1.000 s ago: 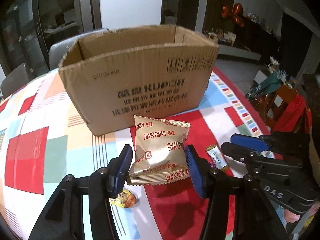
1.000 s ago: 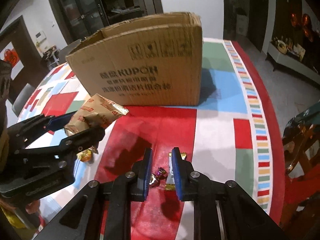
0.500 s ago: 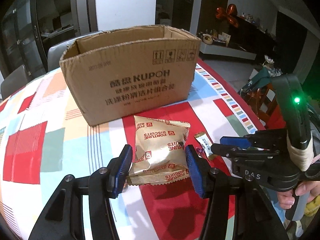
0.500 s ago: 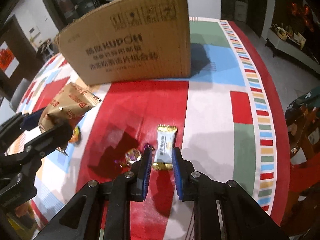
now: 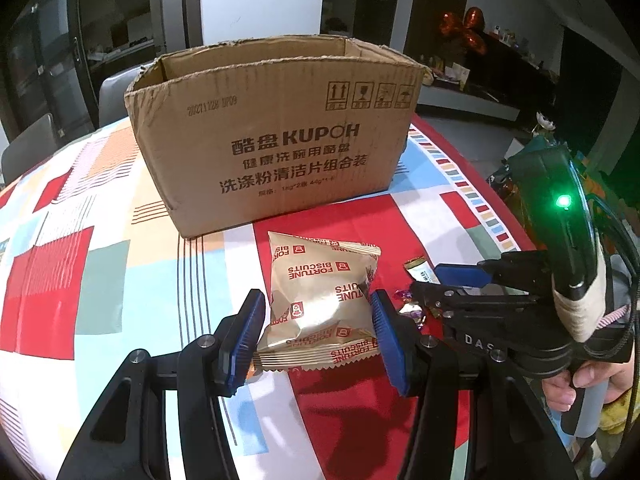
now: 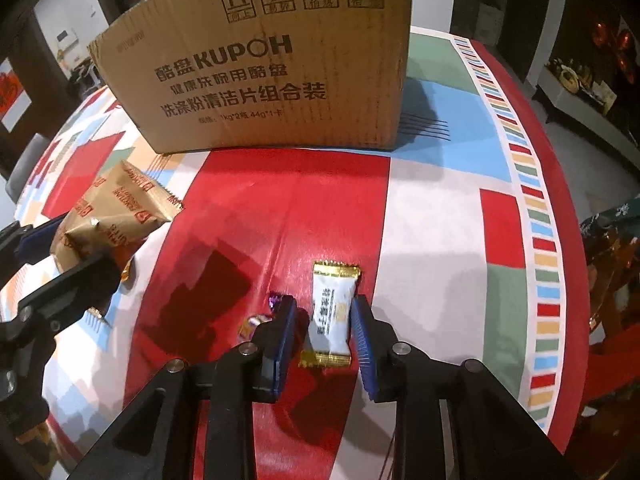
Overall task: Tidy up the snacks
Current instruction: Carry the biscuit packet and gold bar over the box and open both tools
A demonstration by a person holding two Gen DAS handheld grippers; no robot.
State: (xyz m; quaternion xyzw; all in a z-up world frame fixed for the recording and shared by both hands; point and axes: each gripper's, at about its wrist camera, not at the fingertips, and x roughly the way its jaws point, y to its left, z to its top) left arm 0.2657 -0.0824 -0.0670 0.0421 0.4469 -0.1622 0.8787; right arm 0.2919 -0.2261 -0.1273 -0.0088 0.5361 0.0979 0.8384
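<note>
Biscuit packet [image 5: 320,300] sits clamped between left hand-held gripper [image 5: 318,338] pads.

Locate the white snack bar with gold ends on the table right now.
In the right wrist view, the white snack bar lies on the tablecloth's red stripe between the right gripper's open fingers, with small wrapped candies just left.

We see our right hand-held gripper [image 6: 323,334] with its blue pads on either side of a white-and-gold candy bar [image 6: 331,316] on the patterned surface [image 6: 440,216]. At left, our left hand-held gripper [image 6: 60,248] clasps a gold biscuit packet [image 6: 112,216] before the cardboard box [image 6: 260,68].
</note>
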